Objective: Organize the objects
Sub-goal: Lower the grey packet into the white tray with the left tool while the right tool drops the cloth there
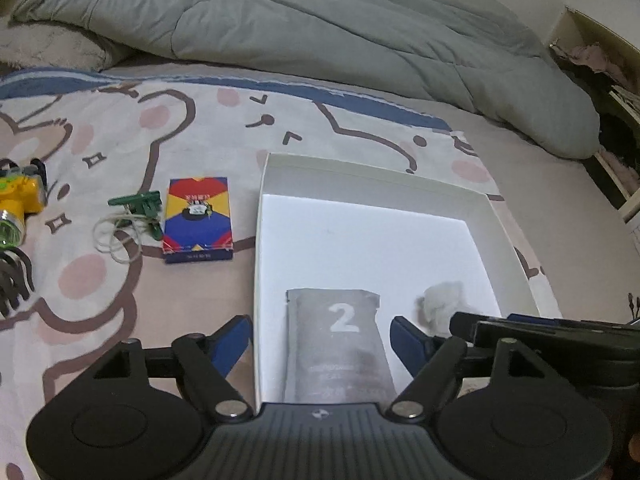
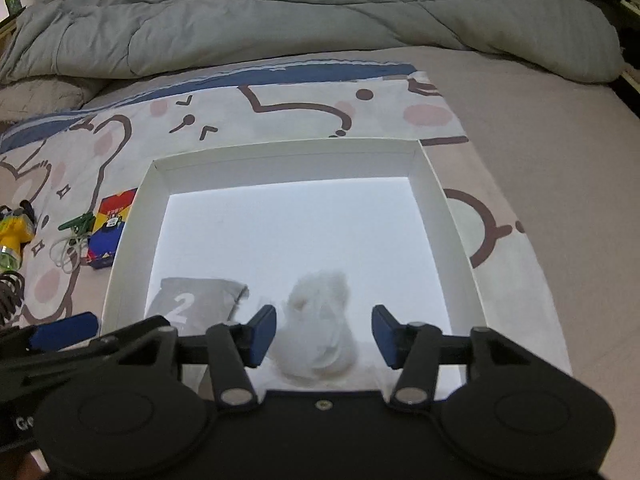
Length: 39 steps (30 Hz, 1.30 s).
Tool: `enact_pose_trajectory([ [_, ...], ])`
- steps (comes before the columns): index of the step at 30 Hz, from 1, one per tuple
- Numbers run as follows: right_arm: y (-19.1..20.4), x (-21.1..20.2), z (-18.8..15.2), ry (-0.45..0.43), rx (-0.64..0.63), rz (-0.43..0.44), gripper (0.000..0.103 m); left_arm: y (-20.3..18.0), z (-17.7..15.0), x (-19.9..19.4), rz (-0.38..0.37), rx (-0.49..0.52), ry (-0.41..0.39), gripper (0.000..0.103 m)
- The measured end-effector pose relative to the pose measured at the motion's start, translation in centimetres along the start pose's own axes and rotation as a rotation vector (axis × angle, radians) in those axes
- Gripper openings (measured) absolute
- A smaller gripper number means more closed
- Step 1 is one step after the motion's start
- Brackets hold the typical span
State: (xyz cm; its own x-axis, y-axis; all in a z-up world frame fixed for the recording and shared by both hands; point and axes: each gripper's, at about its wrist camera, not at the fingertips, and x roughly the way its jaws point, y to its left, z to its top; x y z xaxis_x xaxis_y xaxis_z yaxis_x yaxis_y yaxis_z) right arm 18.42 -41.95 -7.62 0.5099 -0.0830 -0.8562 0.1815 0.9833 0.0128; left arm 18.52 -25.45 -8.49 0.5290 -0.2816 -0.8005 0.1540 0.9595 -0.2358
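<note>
- Your left gripper (image 1: 320, 340) stands wide apart over the grey packet (image 1: 340, 344), pads clear of it.
- Your right gripper (image 2: 324, 332) stands apart around the white fluffy lump (image 2: 320, 328), seemingly not touching it.
- Both things lie at the white box's (image 2: 440, 200) near edge; its far floor is bare.
- Card box (image 1: 198, 220) lies left, outside.

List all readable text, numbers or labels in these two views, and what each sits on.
"2": large white digit on the grey pouch lying in the white box.
Small print lower on that pouch: blurred, unreadable.
Red banner text and bottom-edge print on the colourful card box on the bed sheet: too small to read.
"Go...": white letters, cut off, on the left gripper body in the right wrist view.
</note>
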Motion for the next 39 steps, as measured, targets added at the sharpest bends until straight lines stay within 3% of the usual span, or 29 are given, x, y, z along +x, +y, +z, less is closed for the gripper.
enact_pose_trajectory([
  [7, -0.3, -0.2, -0.5, 0.016, -0.015, -0.013, 0.054, -0.3, 0.0, 0.0, 0.024, 0.060, 0.019, 0.078],
  [10, -0.7, -0.4, -0.6, 0.008, -0.009, -0.006, 0.053, -0.9, 0.1, 0.3, 0.040, 0.155, 0.069, 0.078],
  [13, -0.8, -0.5, -0.6, 0.016, -0.016, 0.012, 0.048, -1.2, 0.3, 0.6, -0.030, 0.261, 0.174, 0.078],
  [17, -1.1, -0.3, -0.7, 0.026, -0.008, 0.006, 0.047, -0.9, 0.1, 0.8, -0.028, 0.319, 0.211, 0.079],
  [20, -1.5, -0.1, -0.8, 0.036, 0.016, 0.018, 0.035, -0.6, -0.4, 1.9, 0.002, 0.347, 0.247, 0.081],
  [24, -2.8, -0.4, -0.7, 0.010, 0.113, 0.067, 0.028, -0.2, -0.7, 3.4, 0.050, 0.339, 0.233, 0.087],
  [28, -4.2, 0.0, -0.6, -0.028, 0.208, -0.012, 0.027, -0.2, -1.1, 5.2, 0.133, 0.349, 0.221, 0.087],
  [31, -5.2, 1.3, -0.9, -0.009, 0.258, -0.054, 0.028, 0.0, -1.0, 5.9, 0.137, 0.336, 0.220, 0.089],
  [36, -4.8, 3.2, -1.4, 0.015, 0.208, -0.098, 0.029, -0.1, -0.6, 5.4, 0.121, 0.336, 0.203, 0.088],
  [39, -3.9, 3.6, -1.3, 0.013, 0.177, -0.081, 0.029, 0.0, -0.5, 5.2, 0.119, 0.333, 0.198, 0.088],
])
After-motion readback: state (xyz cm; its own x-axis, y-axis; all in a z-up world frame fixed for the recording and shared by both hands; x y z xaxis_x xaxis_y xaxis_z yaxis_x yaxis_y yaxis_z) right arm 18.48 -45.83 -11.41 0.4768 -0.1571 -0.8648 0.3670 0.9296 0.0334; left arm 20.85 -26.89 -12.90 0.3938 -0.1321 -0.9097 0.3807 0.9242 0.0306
